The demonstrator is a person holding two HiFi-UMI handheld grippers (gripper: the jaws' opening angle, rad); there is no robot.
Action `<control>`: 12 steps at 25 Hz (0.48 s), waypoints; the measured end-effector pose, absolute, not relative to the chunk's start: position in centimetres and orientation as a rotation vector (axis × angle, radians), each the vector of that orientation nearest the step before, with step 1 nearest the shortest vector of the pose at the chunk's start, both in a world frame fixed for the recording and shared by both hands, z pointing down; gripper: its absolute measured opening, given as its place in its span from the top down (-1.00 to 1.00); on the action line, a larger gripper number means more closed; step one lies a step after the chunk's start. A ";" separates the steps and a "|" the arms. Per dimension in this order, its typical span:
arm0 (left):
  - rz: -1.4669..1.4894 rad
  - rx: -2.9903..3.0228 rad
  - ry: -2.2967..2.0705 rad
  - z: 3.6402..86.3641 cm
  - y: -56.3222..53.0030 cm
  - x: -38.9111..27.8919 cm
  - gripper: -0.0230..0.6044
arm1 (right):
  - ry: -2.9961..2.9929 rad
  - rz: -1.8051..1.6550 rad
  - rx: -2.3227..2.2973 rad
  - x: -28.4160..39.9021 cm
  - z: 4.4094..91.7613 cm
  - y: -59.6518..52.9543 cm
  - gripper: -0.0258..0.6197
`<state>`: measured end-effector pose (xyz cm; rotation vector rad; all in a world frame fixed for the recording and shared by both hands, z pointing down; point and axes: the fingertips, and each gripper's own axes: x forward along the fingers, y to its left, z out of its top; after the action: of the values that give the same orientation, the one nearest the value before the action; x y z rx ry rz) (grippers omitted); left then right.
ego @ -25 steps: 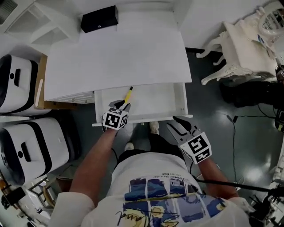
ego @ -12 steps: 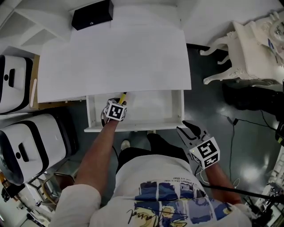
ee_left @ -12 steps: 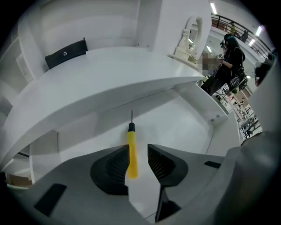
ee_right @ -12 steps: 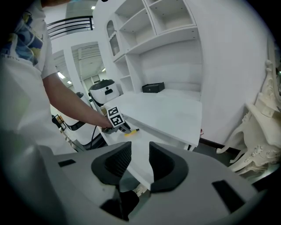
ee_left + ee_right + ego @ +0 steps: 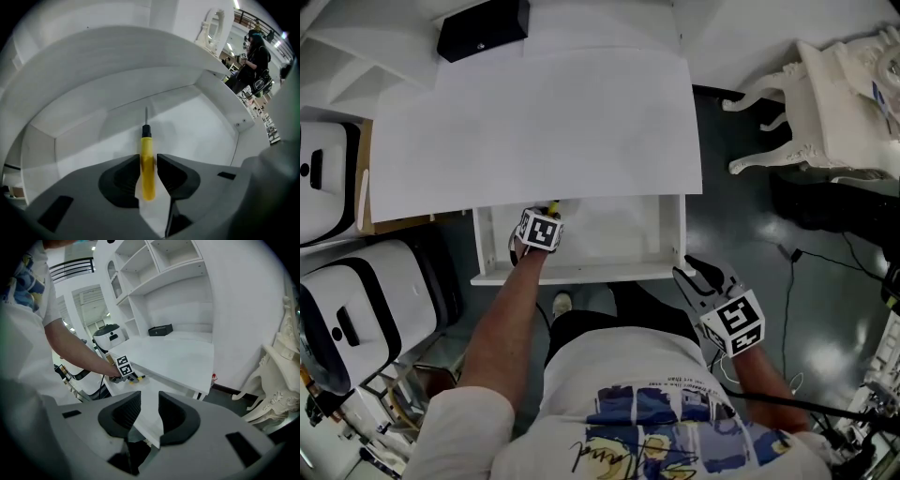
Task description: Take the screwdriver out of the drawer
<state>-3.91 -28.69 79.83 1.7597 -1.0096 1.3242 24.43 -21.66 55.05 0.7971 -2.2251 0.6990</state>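
Note:
A yellow-handled screwdriver (image 5: 147, 176) lies on the floor of the open white drawer (image 5: 581, 273), its metal shaft pointing toward the back wall. My left gripper (image 5: 547, 213) points steeply down into the drawer. Its jaws straddle the handle and have just been opening; a thin gap shows at one pad, so it is open. In the head view only a bit of yellow (image 5: 552, 207) peeks past the marker cube. My right gripper (image 5: 695, 271) hangs outside the drawer's front right corner, open, its jaws having just been closing a little on nothing.
The white desk top (image 5: 534, 122) overhangs the drawer's back. A black box (image 5: 483, 30) sits at its far edge. White and black machines (image 5: 356, 309) stand at the left, an ornate white chair (image 5: 844, 103) at the right. A person (image 5: 255, 51) stands far off.
My left gripper has sunk into the drawer and now straddles the screwdriver handle. My right gripper has drifted right, away from the drawer front.

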 end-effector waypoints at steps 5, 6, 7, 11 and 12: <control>1.314 1.732 -0.996 79.9 -28.5 -3.9 0.65 | -2.222 0.709 0.801 24.7 55.3 -22.1 0.51; 1.313 1.727 -0.992 79.9 -28.4 -3.9 0.65 | -2.223 0.709 0.800 24.7 55.3 -22.2 0.51; 1.313 1.725 -0.991 79.9 -28.3 -4.0 0.65 | -2.225 0.708 0.798 24.6 55.3 -22.3 0.52; 1.304 1.738 -0.982 79.1 -27.8 -4.0 0.66 | -2.246 0.695 0.783 23.6 55.2 -22.5 0.53; 1.301 1.744 -0.976 78.9 -27.5 -4.0 0.66 | -2.253 0.690 0.777 23.3 55.2 -22.4 0.53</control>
<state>-4.02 -27.54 78.88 1.7439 -0.9757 1.3008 23.27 -22.45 55.17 0.7772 -2.2527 0.6904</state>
